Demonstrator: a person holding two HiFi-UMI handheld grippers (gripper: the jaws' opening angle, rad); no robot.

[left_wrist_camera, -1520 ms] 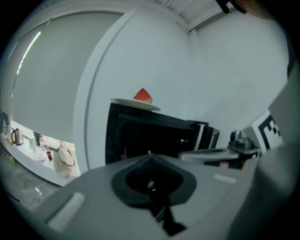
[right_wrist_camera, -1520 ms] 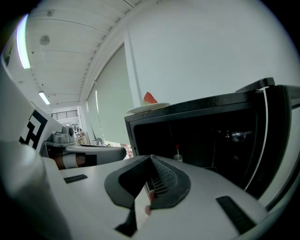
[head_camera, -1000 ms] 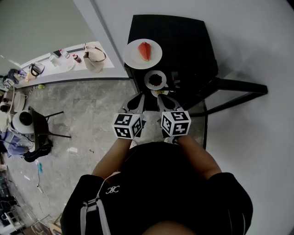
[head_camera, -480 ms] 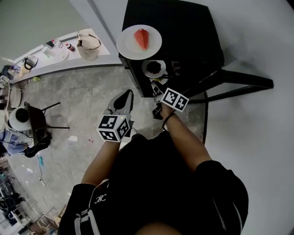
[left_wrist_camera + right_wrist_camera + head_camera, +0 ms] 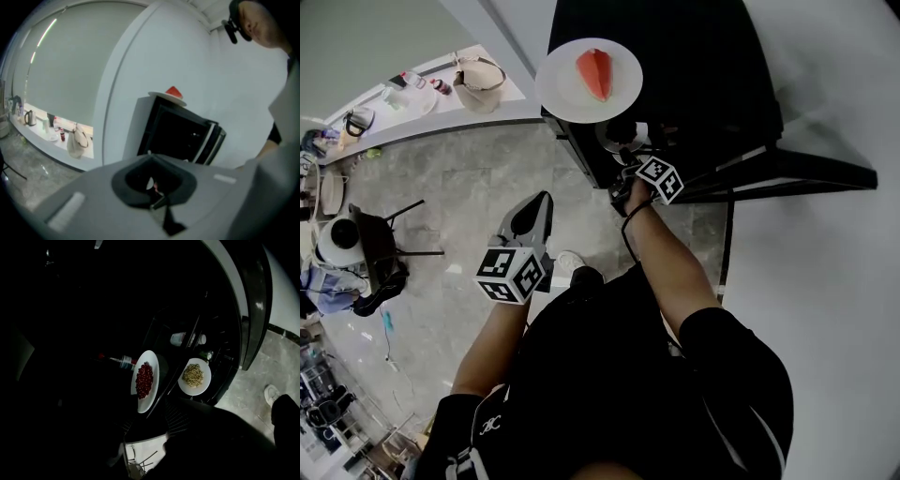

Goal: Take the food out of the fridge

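Observation:
A small black fridge (image 5: 675,66) stands open on the floor. A white plate with a red slice (image 5: 589,77) rests on top of it. My right gripper (image 5: 628,171) reaches into the fridge, and its jaws have just been opening, with nothing seen between them. In the right gripper view a white plate of red berries (image 5: 144,380) lies just ahead on a shelf. A second plate of pale yellow food (image 5: 193,376) sits beside it. My left gripper (image 5: 536,206) hangs shut and empty over the floor, left of the fridge (image 5: 180,133).
The fridge door (image 5: 797,169) swings out to the right. A bottle (image 5: 117,361) and a cup (image 5: 183,338) stand inside. A counter with a bag (image 5: 473,82) runs at the upper left. A chair (image 5: 380,248) stands at the left.
The right gripper has gone forward and down from in front of the body into the fridge, rolling over. The left gripper has drawn back leftward, away from the fridge.

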